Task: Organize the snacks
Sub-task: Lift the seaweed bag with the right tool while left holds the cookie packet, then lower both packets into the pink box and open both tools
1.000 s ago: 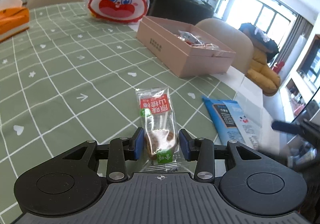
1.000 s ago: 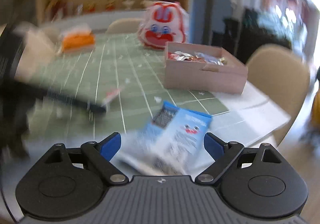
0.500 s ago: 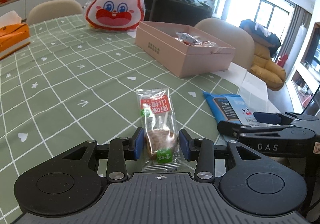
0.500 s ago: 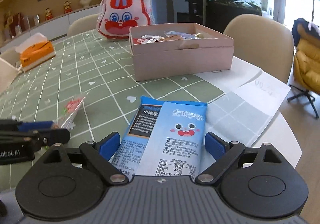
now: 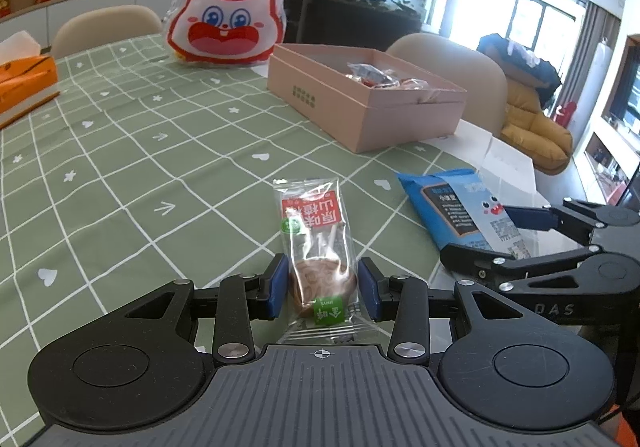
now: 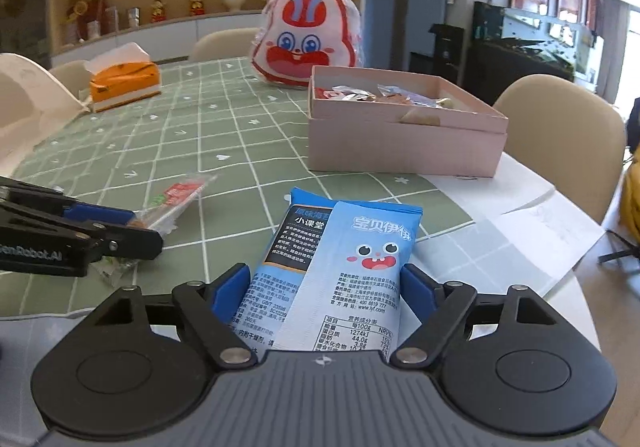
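Left jaws: left gripper [image 5: 322, 285] has its blue pads either side of the lollipop packet [image 5: 314, 243], touching or just off the wrapper; a firm pinch or not, can't tell.
Right jaws: right gripper [image 6: 325, 293] brackets the blue snack bag [image 6: 340, 271], pads against its sides; looks like a grasp, bag edges curl up between them.
Lollipop packet: flat on the green checked tablecloth [image 5: 120, 167], near edge, left of the blue bag; long axis runs near-to-far, candy disc at near end, stick pointing far toward the pink box [image 5: 364, 99].
Blue snack bag: near right, partly on white paper [image 6: 520, 215]; long axis also near-to-far, slightly angled left.
Step in hand: likely closing on both snacks before carrying them to the box.
Doing it well: squeeze across the disc, not the loose film; lift straight, keep packets level, clear the box wall before letting go.
Box: far right, open, already holds wrapped snacks.
Around: rabbit bag [image 5: 228, 19] beyond the box, orange tissue box [image 6: 124, 81] far left.
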